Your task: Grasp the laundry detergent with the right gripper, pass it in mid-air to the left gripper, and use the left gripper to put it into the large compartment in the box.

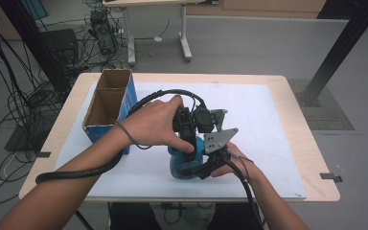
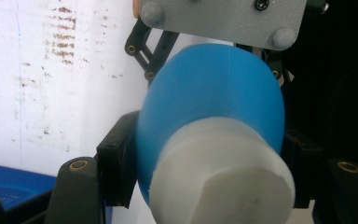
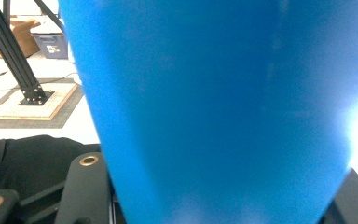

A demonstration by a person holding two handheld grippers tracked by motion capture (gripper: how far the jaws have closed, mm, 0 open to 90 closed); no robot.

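Observation:
A blue bottle (image 1: pixel 182 164) with a white cap (image 2: pixel 221 179) lies low over the white mat, held between both hands. In the left gripper view the cap points at the camera, and my left gripper (image 2: pixel 209 158) is shut on the bottle's shoulder just behind the cap, one black pad (image 2: pixel 116 163) on each side. My right gripper (image 3: pixel 214 196) is shut on the blue body (image 3: pixel 214 102), which rises wide between its jaws. In the high view the left gripper (image 1: pixel 190 143) comes down from above and the right gripper (image 1: pixel 202 165) grips from the right, its grey plate (image 1: pixel 219 139) on top.
An open cardboard box (image 1: pixel 108 103) with blue sides stands at the mat's left edge, near my left forearm. The white mat (image 1: pixel 263 124) covers most of the wooden table (image 1: pixel 316 158). A black frame post (image 1: pixel 338 48) and cables stand on the floor beyond.

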